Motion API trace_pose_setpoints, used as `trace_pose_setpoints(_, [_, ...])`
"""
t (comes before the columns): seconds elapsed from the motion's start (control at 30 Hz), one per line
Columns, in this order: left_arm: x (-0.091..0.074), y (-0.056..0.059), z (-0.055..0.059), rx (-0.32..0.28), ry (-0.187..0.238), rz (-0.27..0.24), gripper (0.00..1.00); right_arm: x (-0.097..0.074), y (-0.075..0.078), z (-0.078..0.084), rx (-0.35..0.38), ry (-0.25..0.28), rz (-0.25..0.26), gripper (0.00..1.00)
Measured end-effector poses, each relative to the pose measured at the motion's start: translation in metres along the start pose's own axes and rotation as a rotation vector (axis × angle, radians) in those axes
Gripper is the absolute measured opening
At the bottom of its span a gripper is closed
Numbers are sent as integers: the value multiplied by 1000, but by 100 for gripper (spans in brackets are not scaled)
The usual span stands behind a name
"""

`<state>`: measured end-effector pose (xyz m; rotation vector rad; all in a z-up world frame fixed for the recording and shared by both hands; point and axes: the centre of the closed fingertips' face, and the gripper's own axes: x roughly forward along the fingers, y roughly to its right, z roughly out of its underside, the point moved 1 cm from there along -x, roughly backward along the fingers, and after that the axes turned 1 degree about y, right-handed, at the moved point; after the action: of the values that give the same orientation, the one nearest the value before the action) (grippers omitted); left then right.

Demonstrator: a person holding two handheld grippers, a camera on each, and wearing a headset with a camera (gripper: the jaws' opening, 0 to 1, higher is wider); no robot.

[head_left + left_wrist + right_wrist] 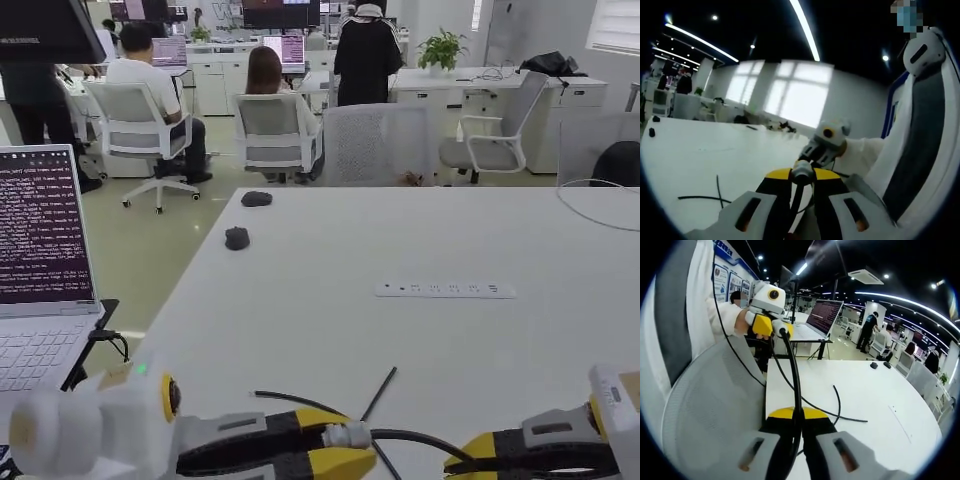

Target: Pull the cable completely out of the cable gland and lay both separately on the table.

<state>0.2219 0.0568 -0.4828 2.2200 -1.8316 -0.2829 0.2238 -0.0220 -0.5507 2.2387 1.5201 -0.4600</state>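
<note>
With our left tongs clenched on the cable gland and right tongs gripping the cable above the near edge of the surface, we should pull straight apart, grips firm.

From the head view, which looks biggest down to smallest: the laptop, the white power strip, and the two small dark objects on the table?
1. laptop, largest, though it sits nearest the camera.
2. power strip.
3. nearer dark object and farther dark object: alike, so no ranking between them.
</note>
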Motion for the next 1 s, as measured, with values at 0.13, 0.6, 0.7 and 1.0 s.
trace_pose_setpoints(0.13, [-1,-1,-1,-3,6,-3,16,0,2,0,10,-9,0,2])
trace_pose_setpoints(0.6, [4,-4,-1,-4,5,-20,16,0,4,-32,-24,15,5,9])
trace_pose_setpoints(0.7, [8,-3,3,-6,-5,-8,16,5,-3,-48,-58,43,-26,10])
trace_pose_setpoints(1.0, [16,5,10,10,-46,24,16,29,-16,-56,-140,26,-85,13])
